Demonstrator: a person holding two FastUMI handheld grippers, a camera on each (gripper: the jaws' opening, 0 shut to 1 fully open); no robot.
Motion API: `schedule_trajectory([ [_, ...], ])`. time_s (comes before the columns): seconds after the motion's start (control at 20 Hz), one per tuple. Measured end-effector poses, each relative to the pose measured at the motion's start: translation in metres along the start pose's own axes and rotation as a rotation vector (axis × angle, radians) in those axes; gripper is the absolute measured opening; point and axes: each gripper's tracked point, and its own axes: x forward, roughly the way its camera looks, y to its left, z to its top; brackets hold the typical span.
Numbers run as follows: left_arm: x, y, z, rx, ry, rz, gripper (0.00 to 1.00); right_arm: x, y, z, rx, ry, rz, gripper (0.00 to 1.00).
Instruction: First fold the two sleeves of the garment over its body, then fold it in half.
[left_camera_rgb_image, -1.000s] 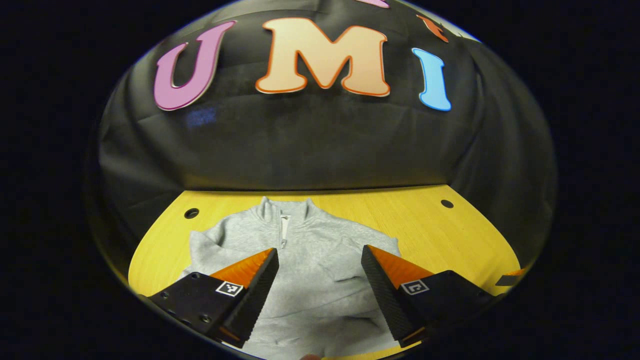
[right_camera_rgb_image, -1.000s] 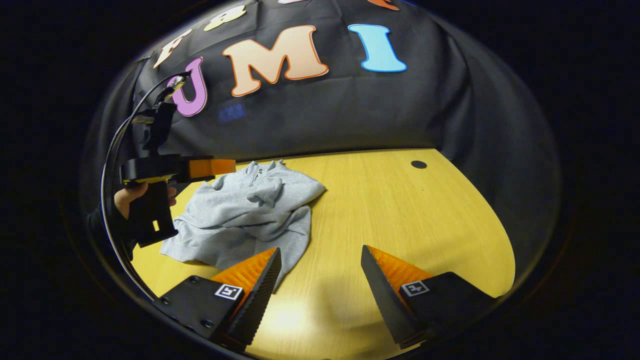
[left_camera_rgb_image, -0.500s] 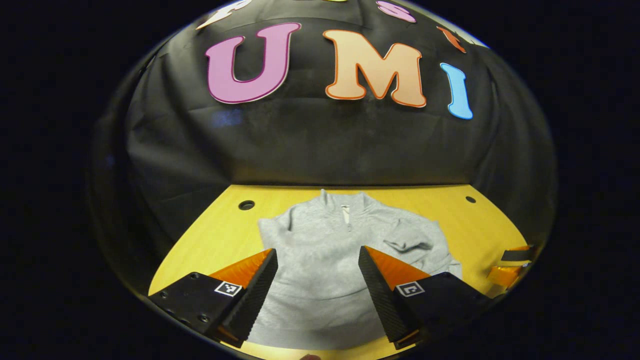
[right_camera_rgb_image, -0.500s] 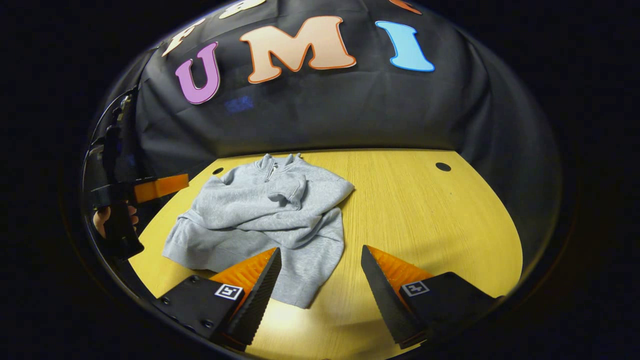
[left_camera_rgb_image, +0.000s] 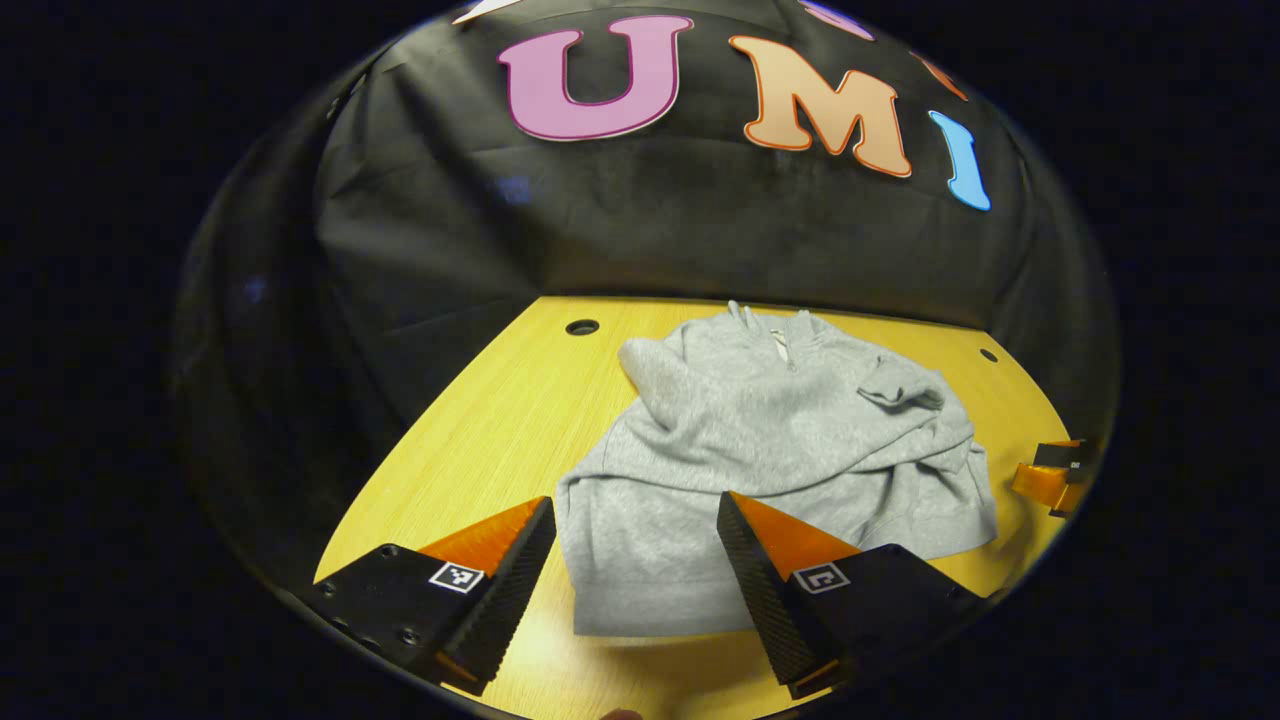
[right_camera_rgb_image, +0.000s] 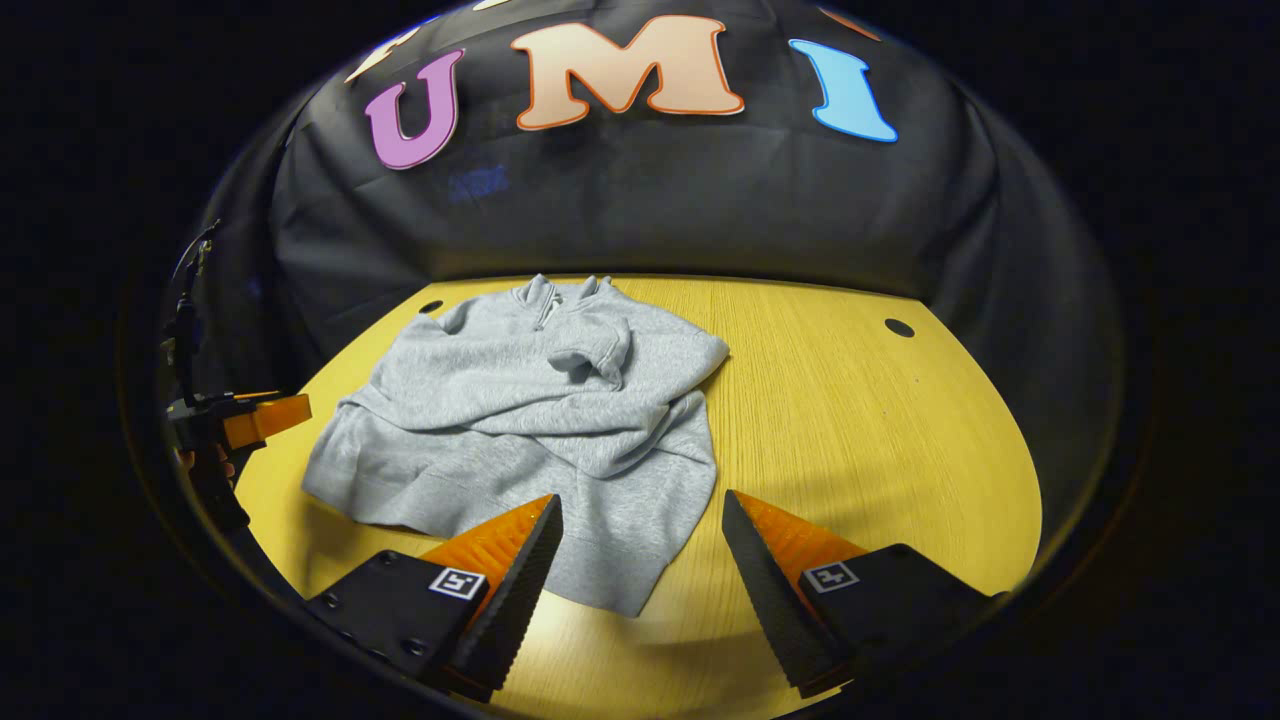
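Both grippers hover with fingers apart, gripping nothing, over the near edge of the bench.

The left gripper (left_camera_rgb_image: 635, 560) and right gripper (right_camera_rgb_image: 640, 560) hang above the hem of the grey garment (right_camera_rgb_image: 530, 420), which lies rumpled on the wooden bench (right_camera_rgb_image: 860, 420), collar toward the far edge, 1 cuff (right_camera_rgb_image: 595, 355) folded onto its chest.

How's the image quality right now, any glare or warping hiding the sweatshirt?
Left gripper view: sweatshirt sharp and evenly lit; a bright glare patch on the table near the hem; fisheye bends the table's far edge. Right gripper view: sweatshirt clear, glare on the wood between the fingers, edges dim toward the rim.
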Motion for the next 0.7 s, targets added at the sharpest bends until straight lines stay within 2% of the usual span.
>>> schedule_trajectory([
  [0.05,0.001,0.001,-0.012,-0.004,0.024,-0.006,0.95,0.002,0.003,-0.005,-0.006,0.011,0.0,0.99],
  [0.2,0.004,0.003,-0.041,-0.008,0.079,-0.015,0.96,0.011,0.005,-0.02,-0.014,0.057,-0.008,0.96],
  [0.3,0.007,0.007,-0.051,-0.017,0.095,-0.01,0.96,0.015,0.004,-0.025,-0.022,0.072,-0.018,0.99],
  [0.65,0.018,0.016,-0.078,-0.059,0.158,0.009,0.97,0.024,0.004,-0.046,-0.021,0.12,-0.034,0.99],
  [0.7,0.017,0.016,-0.075,-0.062,0.141,0.008,0.96,0.026,0.005,-0.048,-0.023,0.127,-0.035,0.96],
])
